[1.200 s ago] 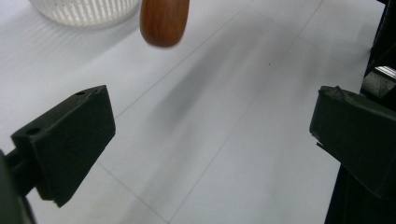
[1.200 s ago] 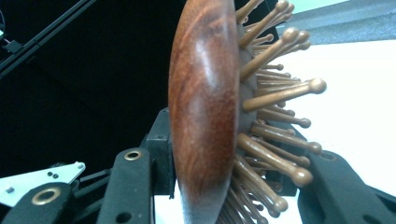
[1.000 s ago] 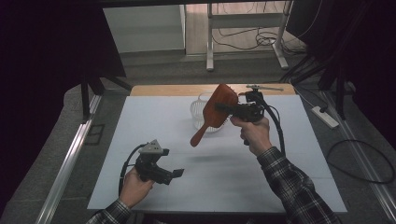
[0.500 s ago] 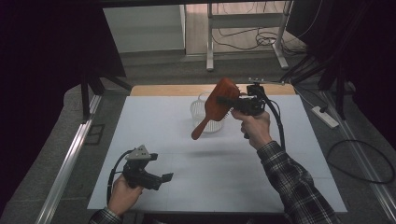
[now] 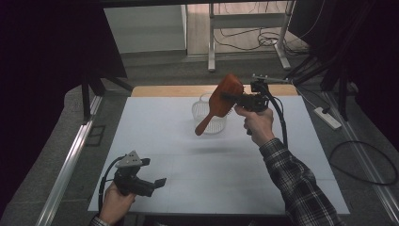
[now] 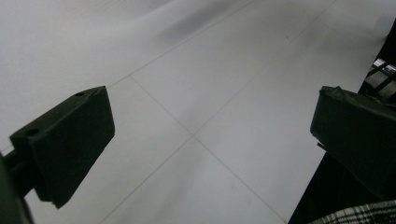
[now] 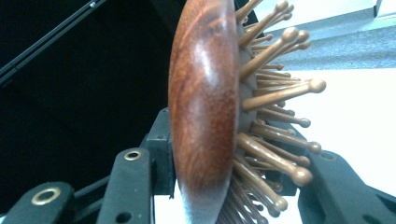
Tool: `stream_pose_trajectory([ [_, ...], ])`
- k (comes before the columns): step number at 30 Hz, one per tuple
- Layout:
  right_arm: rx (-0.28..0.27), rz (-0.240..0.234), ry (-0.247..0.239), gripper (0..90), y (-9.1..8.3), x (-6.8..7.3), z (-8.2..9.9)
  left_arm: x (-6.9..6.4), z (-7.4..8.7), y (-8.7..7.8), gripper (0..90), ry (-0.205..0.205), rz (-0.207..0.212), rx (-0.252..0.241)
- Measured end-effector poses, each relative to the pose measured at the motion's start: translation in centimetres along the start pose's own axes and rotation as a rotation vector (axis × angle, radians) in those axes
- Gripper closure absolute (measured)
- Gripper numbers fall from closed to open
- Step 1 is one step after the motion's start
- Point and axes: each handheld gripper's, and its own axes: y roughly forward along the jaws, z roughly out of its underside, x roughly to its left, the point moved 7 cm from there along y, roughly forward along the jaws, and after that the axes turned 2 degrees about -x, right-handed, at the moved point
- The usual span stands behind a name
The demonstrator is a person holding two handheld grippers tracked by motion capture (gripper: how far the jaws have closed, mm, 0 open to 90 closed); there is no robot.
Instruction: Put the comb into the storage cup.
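White table (image 5: 188, 141) spans the middle of the high view, its surface scored by thin seam lines that also show in the left gripper view (image 6: 196, 135); a strip of bare wood runs along its far edge. Person's right forearm in a plaid sleeve (image 5: 301, 188) rises from the bottom right toward the far half of the table, right hand (image 5: 256, 125) wrapped around the grip. Right gripper (image 5: 235, 98) is held up above the table, jaws pointing to the left of the high view and clamped on the head of a wooden hairbrush (image 5: 221, 101). In the right gripper view the brush (image 7: 205, 116) stands edge-on between the two black jaws: one jaw against the polished red-brown back, the other against the side with the round-tipped wooden pins, no gap visible. Brush hangs tilted, handle sloping down and left, clear of the tabletop. Behind and below the brush, a clear ribbed basket (image 5: 209, 115) stands on the far half of the table. Left gripper (image 5: 153, 184) sits low at the near left corner in the left hand (image 5: 115, 202), well apart from the brush; its jaws stand wide apart with bare table between them, holding nothing.
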Motion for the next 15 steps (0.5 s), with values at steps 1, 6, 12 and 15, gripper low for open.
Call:
stream_pose_trajectory([
  [1, 0.0, 0.003, 0.0, 53.9, 0.0, -0.1, -0.1, 0.0, 0.1, -0.1, 0.0, 0.0, -0.002, 0.0],
  [6, -0.007, 0.015, 0.002, 53.9, 0.0, -0.4, -0.5, 0.0, 0.4, -0.7, 0.0, -0.001, -0.009, -0.008],
  [12, -0.016, 0.029, 0.001, 53.9, 0.1, -0.6, -1.1, 0.1, 0.9, -1.4, 0.0, -0.015, -0.018, -0.02],
  [15, -0.021, 0.035, 0.003, 53.9, 0.3, -0.7, -1.5, 0.1, 1.2, -1.8, 0.0, -0.022, -0.024, -0.03],
])
